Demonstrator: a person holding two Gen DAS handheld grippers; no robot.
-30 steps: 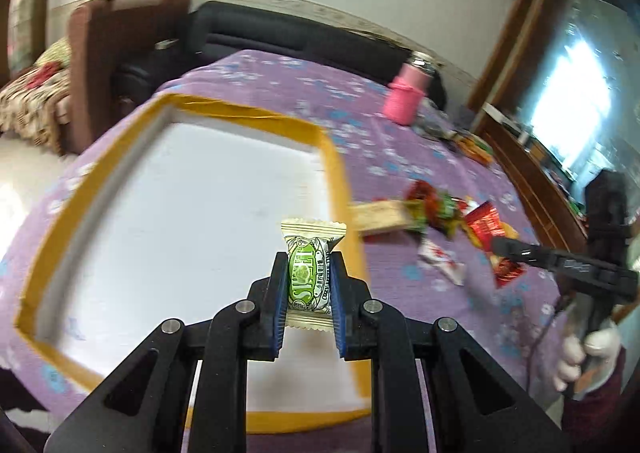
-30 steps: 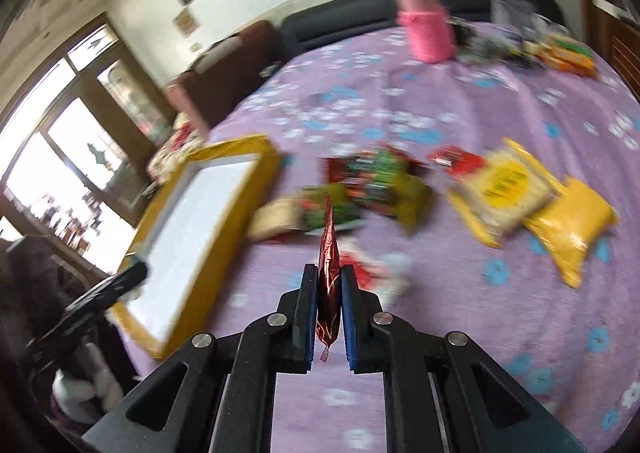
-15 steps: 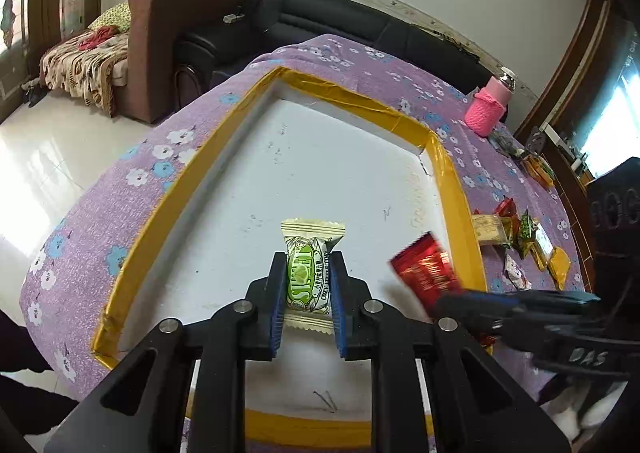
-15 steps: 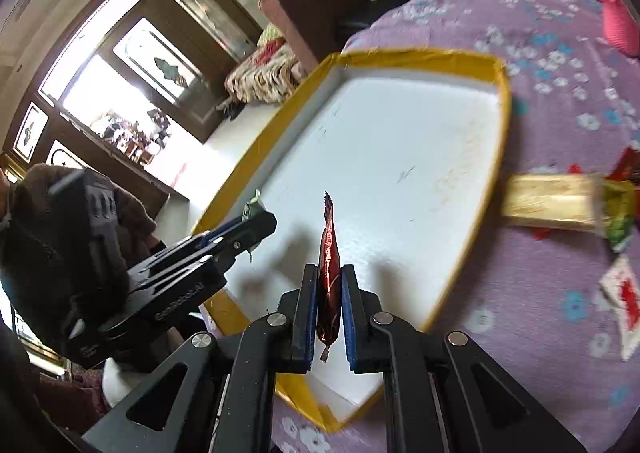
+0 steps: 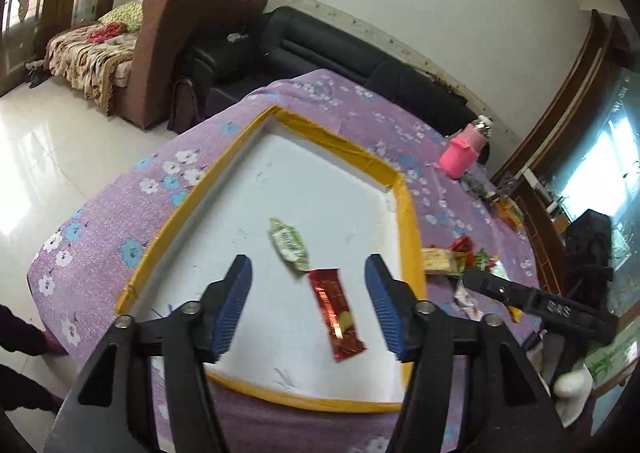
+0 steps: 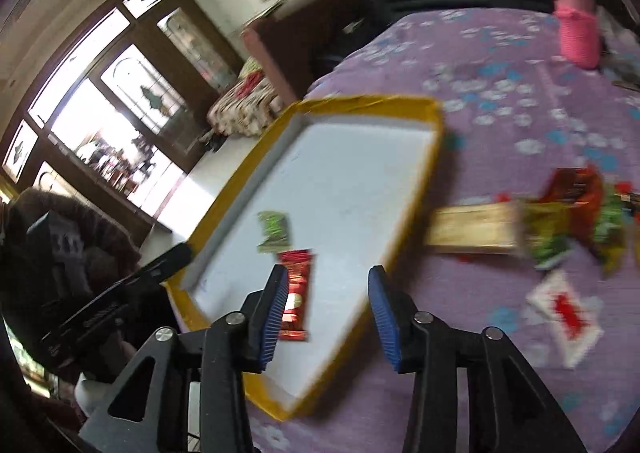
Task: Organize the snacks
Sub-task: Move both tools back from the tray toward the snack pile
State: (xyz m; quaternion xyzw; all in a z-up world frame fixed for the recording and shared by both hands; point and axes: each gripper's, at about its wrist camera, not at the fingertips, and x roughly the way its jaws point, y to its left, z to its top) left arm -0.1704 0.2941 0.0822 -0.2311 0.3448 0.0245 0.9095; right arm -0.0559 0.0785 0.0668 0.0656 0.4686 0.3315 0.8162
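Two snacks lay loose on the white floor of the tray (image 5: pixel 408 213) where, a second earlier, each had been pinched upright between a pair of pads — the green candy (image 5: pixel 289 243) in our left gripper (image 5: pixel 308 307), the red packet (image 5: pixel 336 313) in our right gripper (image 6: pixel 328 313). Both sets of jaws had just been opening, and nothing was left between the pads of either; the left stood about half spread, the right somewhat less.

We judged that as two deliveries done, with the loose pile of wrappers (image 6: pixel 560 221) on the purple cloth (image 5: pixel 100 229), outside the tray's yellow rim, not yet sorted.

In the left wrist view the red packet lay flat, its long axis running from the near right toward the far left, its far end almost touching the green candy. That candy lay on much the same diagonal, just beyond it. Both sat in the near half of the tray, closer to the pile-side rim.

Farther out stood a pink bottle (image 5: pixel 464 153) — well apart from the tray.
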